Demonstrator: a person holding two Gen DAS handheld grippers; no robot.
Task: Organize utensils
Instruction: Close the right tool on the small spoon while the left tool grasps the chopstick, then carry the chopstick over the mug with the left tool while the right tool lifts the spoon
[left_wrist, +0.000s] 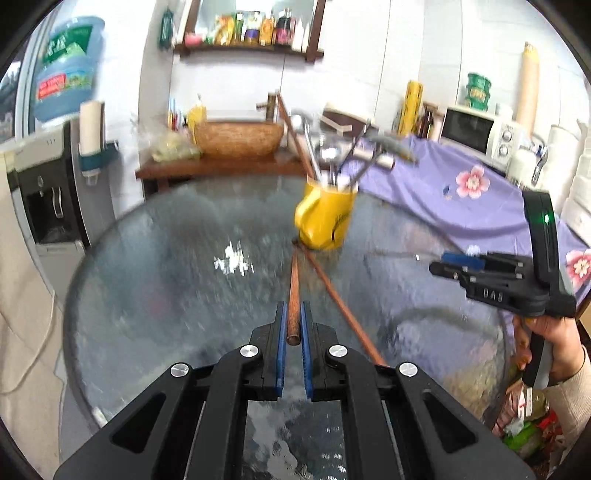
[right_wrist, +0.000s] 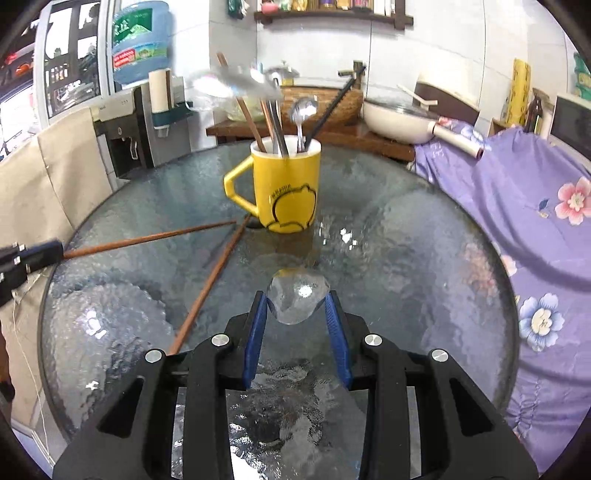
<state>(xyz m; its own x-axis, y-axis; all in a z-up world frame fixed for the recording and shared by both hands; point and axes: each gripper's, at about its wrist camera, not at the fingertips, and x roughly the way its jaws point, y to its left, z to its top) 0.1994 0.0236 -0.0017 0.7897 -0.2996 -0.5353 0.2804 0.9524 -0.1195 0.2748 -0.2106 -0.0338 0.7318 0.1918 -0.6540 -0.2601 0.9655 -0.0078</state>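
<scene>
A yellow mug (right_wrist: 286, 192) stands on the round glass table (right_wrist: 406, 258) and holds spoons, chopsticks and other utensils. My left gripper (left_wrist: 293, 306) is shut on the near end of a brown chopstick (left_wrist: 294, 280), whose far tip points at the mug's (left_wrist: 325, 218) foot. A second chopstick (right_wrist: 210, 284) lies flat on the glass beside it. My right gripper (right_wrist: 297, 295) is shut on a clear, glassy utensil (right_wrist: 297, 301) held a little above the table. In the left wrist view the right gripper (left_wrist: 439, 266) hangs at the right, held by a hand (left_wrist: 554, 339).
A purple floral cloth (right_wrist: 535, 221) covers the surface to the right, with a white pan (right_wrist: 399, 118) behind it. A water dispenser (left_wrist: 48, 192) stands at the left. A wooden side table carries a wicker basket (left_wrist: 236, 138). A beige cover (right_wrist: 44, 184) hangs at the table's left edge.
</scene>
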